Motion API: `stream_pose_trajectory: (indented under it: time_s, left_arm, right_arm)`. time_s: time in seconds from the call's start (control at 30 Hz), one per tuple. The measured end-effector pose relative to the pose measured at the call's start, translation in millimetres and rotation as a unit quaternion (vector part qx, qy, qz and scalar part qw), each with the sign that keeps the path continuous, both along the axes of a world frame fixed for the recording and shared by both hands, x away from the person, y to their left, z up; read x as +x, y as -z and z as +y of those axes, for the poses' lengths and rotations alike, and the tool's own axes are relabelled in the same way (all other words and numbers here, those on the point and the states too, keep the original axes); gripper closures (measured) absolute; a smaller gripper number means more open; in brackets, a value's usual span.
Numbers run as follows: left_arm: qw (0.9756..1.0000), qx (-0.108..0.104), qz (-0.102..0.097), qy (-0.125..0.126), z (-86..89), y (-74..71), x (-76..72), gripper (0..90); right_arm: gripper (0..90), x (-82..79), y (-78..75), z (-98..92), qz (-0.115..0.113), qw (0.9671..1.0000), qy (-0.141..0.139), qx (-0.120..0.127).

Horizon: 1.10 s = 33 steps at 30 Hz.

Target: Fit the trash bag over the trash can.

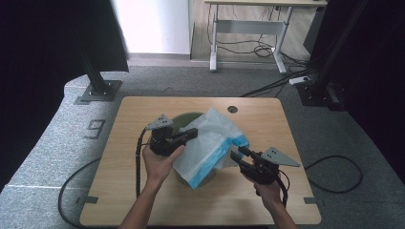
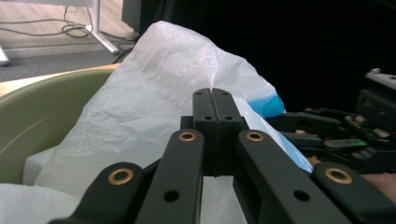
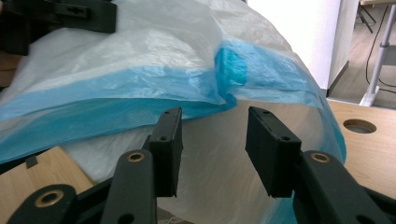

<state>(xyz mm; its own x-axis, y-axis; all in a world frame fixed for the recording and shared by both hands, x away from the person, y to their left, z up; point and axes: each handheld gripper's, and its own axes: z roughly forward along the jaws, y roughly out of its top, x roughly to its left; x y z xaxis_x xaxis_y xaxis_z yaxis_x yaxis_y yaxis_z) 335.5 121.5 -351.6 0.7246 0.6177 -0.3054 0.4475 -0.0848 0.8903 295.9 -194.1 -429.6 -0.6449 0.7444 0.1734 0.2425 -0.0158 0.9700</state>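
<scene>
A white plastic bag (image 1: 212, 138) with a blue band along its rim stands puffed up out of a round green bin (image 1: 184, 118) at the middle of the wooden table (image 1: 143, 191). My left gripper (image 1: 193, 134) reaches in from the left, its jaws pressed together on the bag's upper film. The left gripper view has the shut jaw tips (image 2: 213, 100) against the bag (image 2: 149, 93), with the bin's wall (image 2: 37, 116) to the left. My right gripper (image 1: 237, 153) sits at the bag's right side. Its jaws (image 3: 215, 114) stand apart just under the blue band (image 3: 140, 79), not pressing it.
A round cable hole (image 1: 232, 109) lies in the table behind the bag. Black frame feet (image 1: 98, 88) (image 1: 317, 90) stand on the grey carpet off both far corners. A white desk frame (image 1: 215, 47) with loose cables stands farther back. Bare tabletop shows near the front edge.
</scene>
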Motion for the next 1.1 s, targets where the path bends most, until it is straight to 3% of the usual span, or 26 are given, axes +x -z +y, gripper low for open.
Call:
stream_pose_trajectory:
  time_s: [0.2,0.53,0.8,0.9,1.1]
  left_arm:
    - [0.9997,-0.018,0.001,0.014,4.7,-3.2,-2.4,90.0]
    - [0.9997,-0.02,0.004,0.014,7.8,-0.7,-1.5,90.0]
    - [0.9997,-0.022,0.01,0.01,13.2,0.7,0.7,90.0]
    - [0.9997,-0.02,0.013,0.006,15.9,2.1,2.8,90.0]
    - [0.9996,-0.023,0.016,-0.002,18.7,4.9,6.7,90.0]
  right_arm:
    - [53.3,6.3,0.5,3.9,0.002,1.0,-0.003,0.009]
    - [54.1,12.9,2.1,9.0,-0.003,0.9999,0.015,-0.004]
    - [73.5,15.1,-0.1,4.8,-0.034,0.9987,0.035,-0.018]
    - [85.5,12.7,-3.0,3.9,-0.053,0.9978,0.034,-0.018]
    - [88.8,12.8,-6.7,3.7,-0.057,0.9981,0.017,-0.016]
